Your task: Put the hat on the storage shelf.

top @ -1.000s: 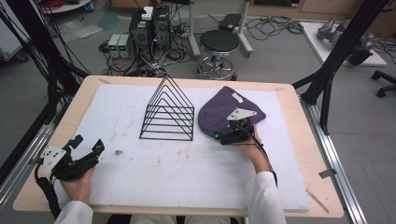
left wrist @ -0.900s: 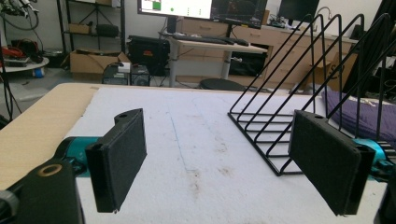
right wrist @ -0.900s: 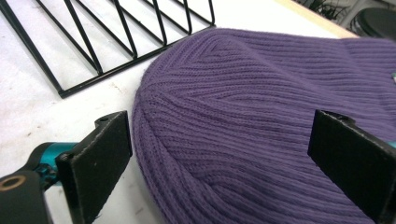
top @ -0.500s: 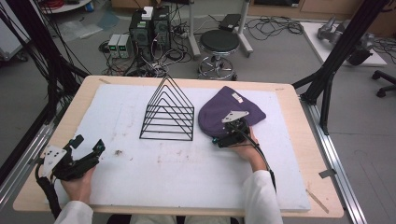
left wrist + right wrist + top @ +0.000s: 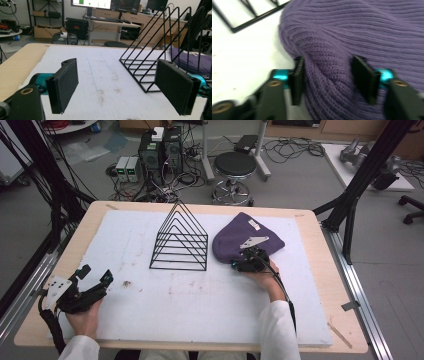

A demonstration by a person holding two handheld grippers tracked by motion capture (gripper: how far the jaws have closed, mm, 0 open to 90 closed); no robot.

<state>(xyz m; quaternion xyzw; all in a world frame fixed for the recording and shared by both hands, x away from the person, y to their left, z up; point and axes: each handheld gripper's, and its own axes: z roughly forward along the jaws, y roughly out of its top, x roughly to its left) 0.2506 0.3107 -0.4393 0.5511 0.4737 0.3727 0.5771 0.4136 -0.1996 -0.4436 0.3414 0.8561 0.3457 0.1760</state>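
Note:
A purple knit hat [image 5: 235, 237] lies on the white mat, right of a black wire rack [image 5: 179, 240]. My right gripper [image 5: 245, 265] is at the hat's near edge. In the right gripper view its jaws have just been closing, and a raised fold of the hat [image 5: 362, 30] is pinched between the two pads of the right gripper [image 5: 327, 75]. My left gripper [image 5: 95, 275] rests low at the mat's front left, far from both. In the left gripper view it [image 5: 117, 82] is open and holds nothing, with the rack [image 5: 155, 50] and the hat [image 5: 192, 62] beyond it.
The white mat [image 5: 200, 305] covers a wooden table [image 5: 340, 285]. Black frame poles [image 5: 357, 185] stand at the table's right and left sides. A stool [image 5: 235, 170] and computer boxes [image 5: 160, 150] sit on the floor behind the table.
The right gripper's jaws have drawn together on the near edge of the hat and bunched up a fold. The left gripper has stayed where it was.

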